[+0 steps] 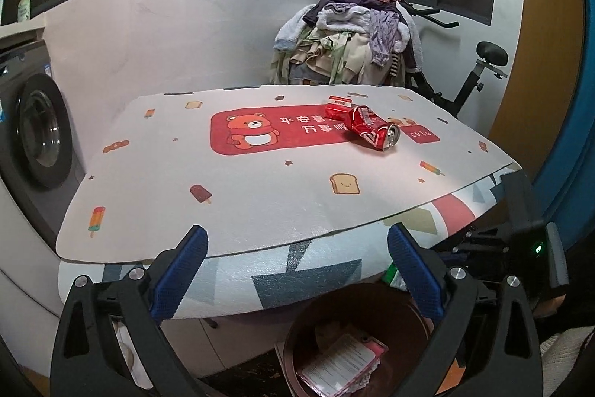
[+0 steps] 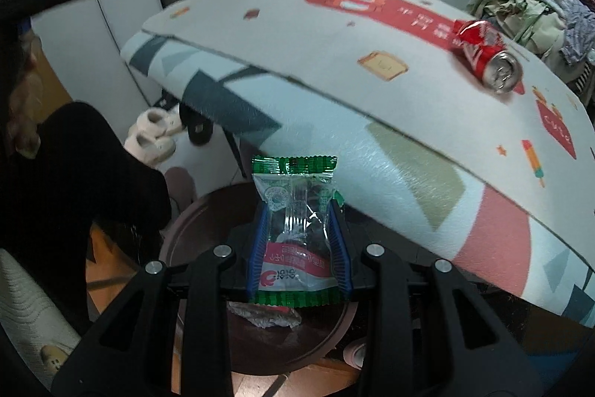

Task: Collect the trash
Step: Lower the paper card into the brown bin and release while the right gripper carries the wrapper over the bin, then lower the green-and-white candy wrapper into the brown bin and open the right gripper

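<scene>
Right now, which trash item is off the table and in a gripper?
The green-edged clear snack wrapper, pinched by the right gripper above the brown bin; crushed red can and red packet lie tabletop.

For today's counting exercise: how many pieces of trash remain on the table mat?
2. A crushed red can lies on the mat's far right part, and a small red box sits just behind, touching it. Anything hidden behind the can would not show.

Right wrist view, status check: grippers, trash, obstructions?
Right gripper shut on snack wrapper, above brown bin. Left gripper open, empty. Crushed can and red pack on table. Nothing blocking.
</scene>
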Demonstrator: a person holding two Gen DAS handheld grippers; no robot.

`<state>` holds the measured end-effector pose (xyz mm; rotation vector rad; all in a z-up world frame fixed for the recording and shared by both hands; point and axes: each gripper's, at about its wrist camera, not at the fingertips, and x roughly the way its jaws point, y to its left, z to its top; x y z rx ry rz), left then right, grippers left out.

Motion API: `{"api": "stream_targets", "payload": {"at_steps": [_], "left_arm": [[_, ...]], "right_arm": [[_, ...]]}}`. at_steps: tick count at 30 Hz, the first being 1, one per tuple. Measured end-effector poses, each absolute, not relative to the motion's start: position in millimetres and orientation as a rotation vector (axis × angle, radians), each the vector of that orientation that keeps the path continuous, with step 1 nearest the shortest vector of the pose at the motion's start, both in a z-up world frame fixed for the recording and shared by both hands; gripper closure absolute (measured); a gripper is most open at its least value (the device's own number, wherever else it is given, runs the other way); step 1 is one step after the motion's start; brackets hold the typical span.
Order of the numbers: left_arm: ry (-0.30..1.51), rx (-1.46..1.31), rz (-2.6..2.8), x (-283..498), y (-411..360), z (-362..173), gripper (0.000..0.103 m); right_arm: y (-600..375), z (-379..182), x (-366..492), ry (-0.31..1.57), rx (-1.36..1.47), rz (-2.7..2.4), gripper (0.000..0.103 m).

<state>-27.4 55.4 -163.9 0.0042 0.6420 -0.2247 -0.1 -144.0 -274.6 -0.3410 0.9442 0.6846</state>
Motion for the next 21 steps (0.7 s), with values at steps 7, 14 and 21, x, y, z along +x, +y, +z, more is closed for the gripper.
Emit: {"api": "stream_targets", "payload": {"at_steps": [7, 14, 21], "left_arm": [[0.658, 0.006, -0.220, -28, 55, -169, 0.008], [0.665, 0.006, -0.220, -28, 54, -172, 0.008], [0.671, 0.004, -0.216, -26, 54, -173, 0.008]], "right_arm": [[-133, -290, 2, 1.003, -0.385, 0.695, 0.069], [-131, -293, 3, 1.016, -0.397, 0.695, 0.069], [-132, -295, 6, 1.024, -0.397, 0.675, 0.040]]}}
